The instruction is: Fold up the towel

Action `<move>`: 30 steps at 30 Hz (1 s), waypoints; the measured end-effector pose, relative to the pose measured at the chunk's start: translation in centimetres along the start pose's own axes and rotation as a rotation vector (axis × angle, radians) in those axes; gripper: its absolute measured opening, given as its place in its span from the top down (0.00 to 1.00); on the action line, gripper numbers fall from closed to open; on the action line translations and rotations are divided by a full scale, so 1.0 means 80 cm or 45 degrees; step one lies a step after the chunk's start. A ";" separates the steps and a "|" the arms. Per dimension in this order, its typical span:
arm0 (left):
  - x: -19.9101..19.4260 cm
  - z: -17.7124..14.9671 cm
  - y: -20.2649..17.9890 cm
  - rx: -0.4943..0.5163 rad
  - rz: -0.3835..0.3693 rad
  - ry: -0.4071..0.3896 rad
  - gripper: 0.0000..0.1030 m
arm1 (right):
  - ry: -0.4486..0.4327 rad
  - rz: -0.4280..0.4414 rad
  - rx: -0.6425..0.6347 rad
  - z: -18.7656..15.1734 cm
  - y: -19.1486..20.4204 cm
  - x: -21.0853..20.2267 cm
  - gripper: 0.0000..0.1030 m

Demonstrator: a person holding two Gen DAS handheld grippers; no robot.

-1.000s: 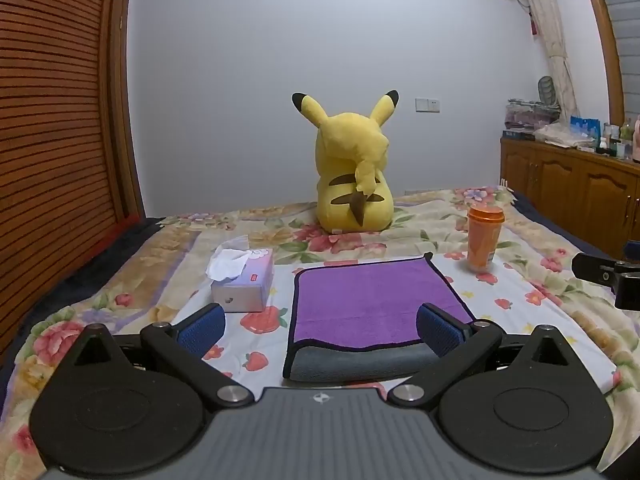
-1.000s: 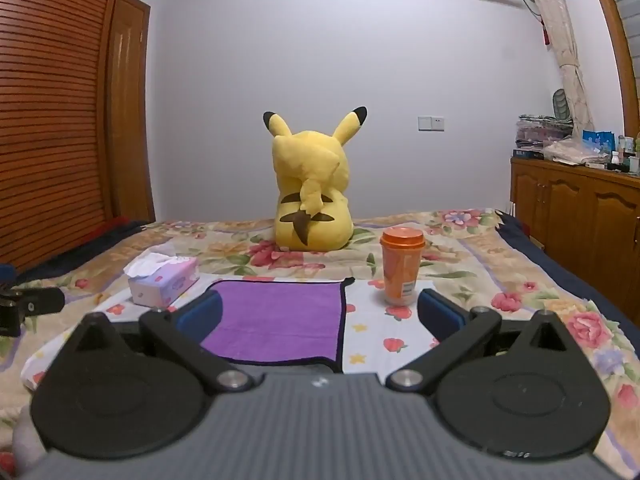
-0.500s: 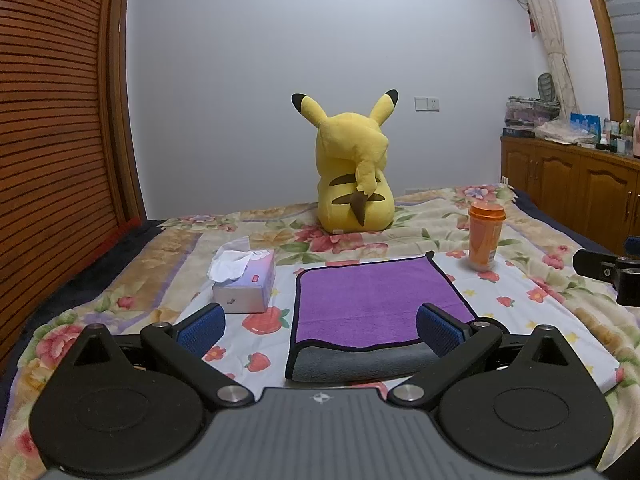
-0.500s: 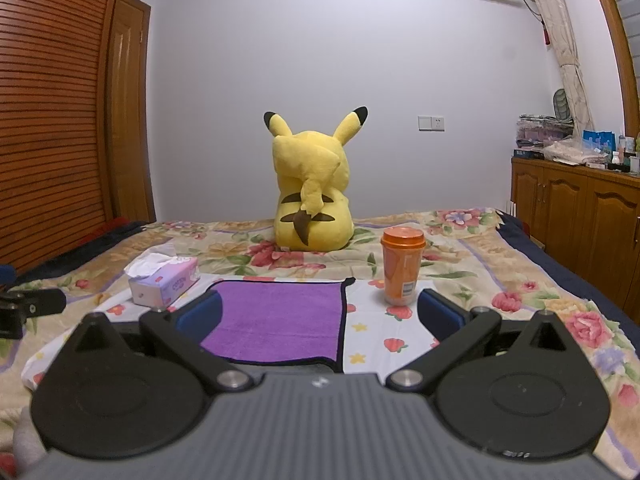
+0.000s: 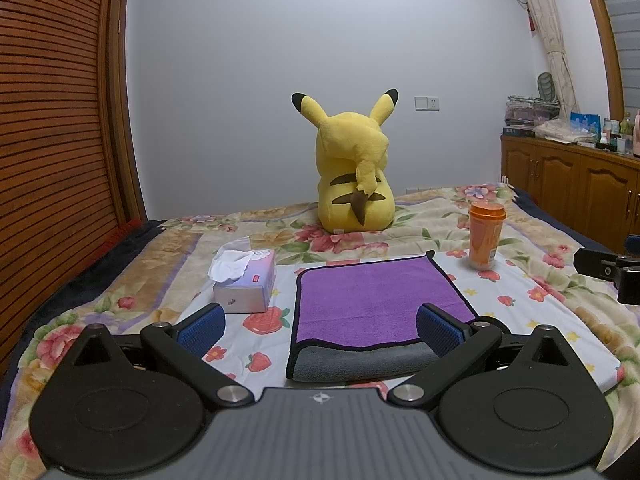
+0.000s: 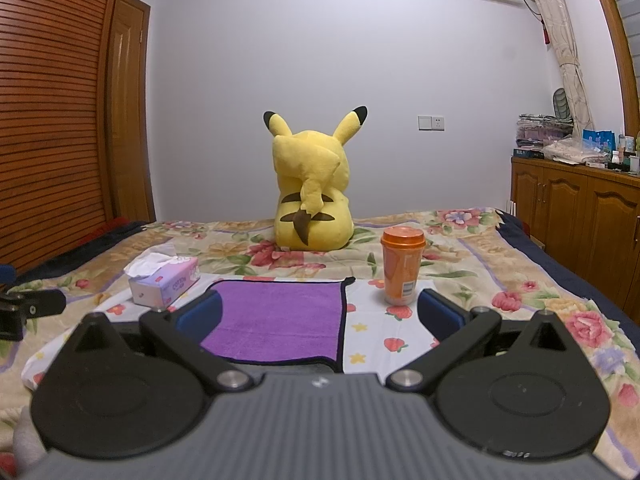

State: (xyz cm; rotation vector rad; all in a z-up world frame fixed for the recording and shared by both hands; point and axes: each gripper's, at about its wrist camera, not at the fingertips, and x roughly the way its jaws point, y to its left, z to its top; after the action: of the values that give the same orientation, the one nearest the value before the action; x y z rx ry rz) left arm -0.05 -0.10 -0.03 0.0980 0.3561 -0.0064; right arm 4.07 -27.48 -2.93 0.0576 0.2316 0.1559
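A purple towel with a grey underside and black edging lies folded flat on the flowered bed cover; its grey lower layer sticks out at the near edge. It also shows in the right wrist view. My left gripper is open and empty, hovering just before the towel's near edge. My right gripper is open and empty, over the towel's near right corner. The right gripper's tip shows at the right edge of the left wrist view.
A tissue box sits left of the towel. An orange cup with a lid stands to its right. A yellow plush toy sits behind. A wooden cabinet lines the right wall, a slatted wooden wall the left.
Both grippers have drawn back and risen slightly from the towel. Both stay open. The towel has not moved.
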 end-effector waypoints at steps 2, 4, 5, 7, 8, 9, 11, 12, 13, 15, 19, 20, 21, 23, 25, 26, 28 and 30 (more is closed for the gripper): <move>0.000 0.000 0.000 0.001 0.000 0.000 0.00 | 0.000 -0.001 0.000 0.000 0.000 0.000 0.00; 0.000 0.000 0.000 0.001 0.001 0.000 0.00 | 0.001 0.000 0.001 0.000 0.000 0.000 0.00; 0.000 0.000 0.000 0.001 0.001 0.000 0.00 | 0.001 0.000 0.000 0.000 0.000 0.000 0.00; 0.000 0.000 0.000 0.003 0.001 0.000 0.00 | 0.000 -0.001 0.001 0.000 0.001 0.000 0.00; 0.000 0.000 0.000 0.003 0.001 0.000 0.00 | 0.001 -0.001 0.002 0.000 0.001 0.001 0.00; 0.000 0.000 0.000 0.002 0.000 0.000 0.00 | 0.001 -0.001 0.003 0.000 0.000 0.000 0.00; 0.000 0.000 0.000 0.003 0.001 0.000 0.00 | 0.001 -0.001 0.003 0.000 -0.001 0.000 0.00; 0.000 0.000 0.000 0.003 0.001 0.000 0.00 | 0.001 -0.001 0.002 0.000 -0.001 -0.001 0.00; 0.000 0.000 0.000 0.003 0.001 0.000 0.00 | 0.001 -0.001 0.001 0.000 -0.001 -0.001 0.00; 0.000 0.000 0.000 0.004 0.001 0.000 0.00 | 0.001 0.000 0.000 0.000 0.001 0.000 0.00; 0.000 0.000 0.000 0.004 0.002 0.000 0.00 | 0.002 -0.001 0.002 0.001 0.001 0.001 0.00; 0.000 0.000 0.000 0.004 0.002 0.000 0.00 | 0.002 -0.001 0.003 0.001 0.001 0.001 0.00; 0.000 0.000 0.000 0.004 0.002 0.000 0.00 | 0.003 -0.001 0.003 0.000 0.001 0.001 0.00; 0.000 0.000 0.000 0.005 0.002 0.000 0.00 | 0.003 -0.001 0.003 -0.001 0.002 0.001 0.00; 0.000 0.000 0.000 0.005 0.002 0.000 0.00 | 0.003 -0.001 0.002 -0.001 0.002 0.001 0.00; 0.000 0.000 0.000 0.005 0.002 0.001 0.00 | 0.003 -0.001 0.002 -0.001 0.002 0.001 0.00; 0.000 0.000 -0.001 0.005 0.002 0.001 0.00 | 0.003 -0.001 0.003 -0.001 0.002 0.001 0.00; 0.000 0.000 -0.001 0.005 0.002 0.001 0.00 | 0.003 -0.001 0.003 -0.001 0.001 0.000 0.00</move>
State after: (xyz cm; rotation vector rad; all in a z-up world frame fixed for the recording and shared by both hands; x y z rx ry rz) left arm -0.05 -0.14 -0.04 0.1025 0.3566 -0.0057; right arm 4.08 -27.37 -2.98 0.0595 0.2346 0.1546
